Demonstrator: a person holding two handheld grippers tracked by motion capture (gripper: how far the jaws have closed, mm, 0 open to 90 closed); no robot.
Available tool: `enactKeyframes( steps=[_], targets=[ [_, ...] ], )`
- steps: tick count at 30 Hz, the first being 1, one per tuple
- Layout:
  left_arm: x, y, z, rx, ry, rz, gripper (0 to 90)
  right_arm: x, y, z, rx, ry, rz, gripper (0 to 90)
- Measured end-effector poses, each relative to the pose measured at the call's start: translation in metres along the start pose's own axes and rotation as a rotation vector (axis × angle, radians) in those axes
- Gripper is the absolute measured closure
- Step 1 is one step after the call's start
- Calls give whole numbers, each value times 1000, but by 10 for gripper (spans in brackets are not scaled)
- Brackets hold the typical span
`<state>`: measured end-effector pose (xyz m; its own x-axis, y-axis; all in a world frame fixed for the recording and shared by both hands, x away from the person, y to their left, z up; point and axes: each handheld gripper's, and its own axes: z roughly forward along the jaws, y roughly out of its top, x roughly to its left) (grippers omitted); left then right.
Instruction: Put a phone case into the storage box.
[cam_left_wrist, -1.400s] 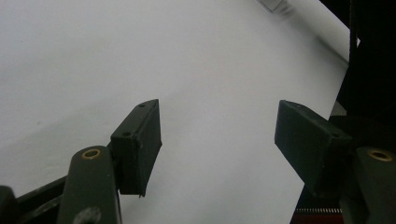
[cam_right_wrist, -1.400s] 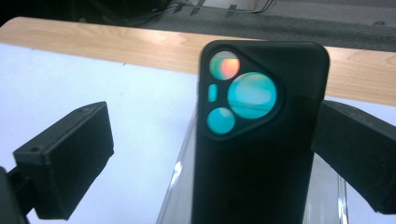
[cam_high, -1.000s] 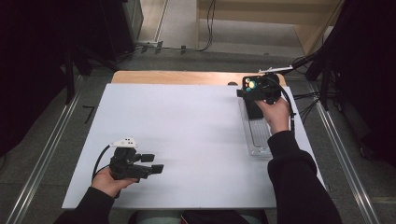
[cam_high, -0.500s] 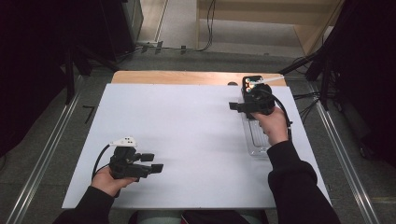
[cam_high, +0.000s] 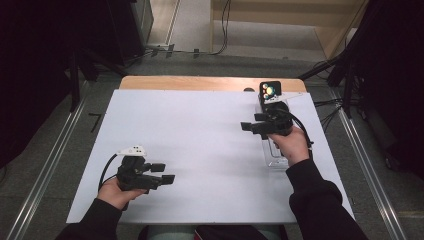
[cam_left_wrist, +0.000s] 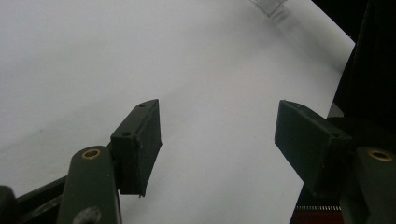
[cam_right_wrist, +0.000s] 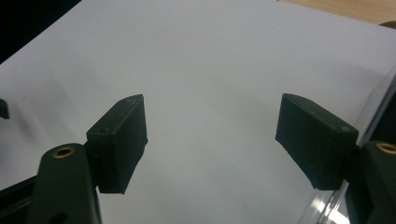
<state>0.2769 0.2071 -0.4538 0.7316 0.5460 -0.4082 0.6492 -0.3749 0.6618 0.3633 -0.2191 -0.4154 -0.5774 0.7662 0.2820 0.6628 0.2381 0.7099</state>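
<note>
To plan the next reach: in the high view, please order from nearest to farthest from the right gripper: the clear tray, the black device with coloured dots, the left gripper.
From the right gripper:
1. Clear tray, just beneath the right hand.
2. Black device, behind it at the far edge.
3. Left gripper, across the table, near left.

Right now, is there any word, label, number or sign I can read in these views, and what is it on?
None can be read.
The black box at the table's far right shows coloured round spots, with no legible text.
The clear tray, white sheet and both grippers' jaws carry no visible writing.
</note>
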Motion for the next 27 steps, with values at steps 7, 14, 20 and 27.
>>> enactKeyframes(
  steps=[7,14,20,27],
  targets=[
    [0,1,0,5,-1,4,325,13,-13,-4,24,19,-28,240],
    [0,2,0,4,1,7,325,18,-28,-10,26,59,-28,240],
    [0,2,1,3,-2,7,325,25,-39,-11,42,60,-54,240],
    [0,2,0,2,-3,10,325,31,-52,-13,52,53,-77,240]
  ],
)
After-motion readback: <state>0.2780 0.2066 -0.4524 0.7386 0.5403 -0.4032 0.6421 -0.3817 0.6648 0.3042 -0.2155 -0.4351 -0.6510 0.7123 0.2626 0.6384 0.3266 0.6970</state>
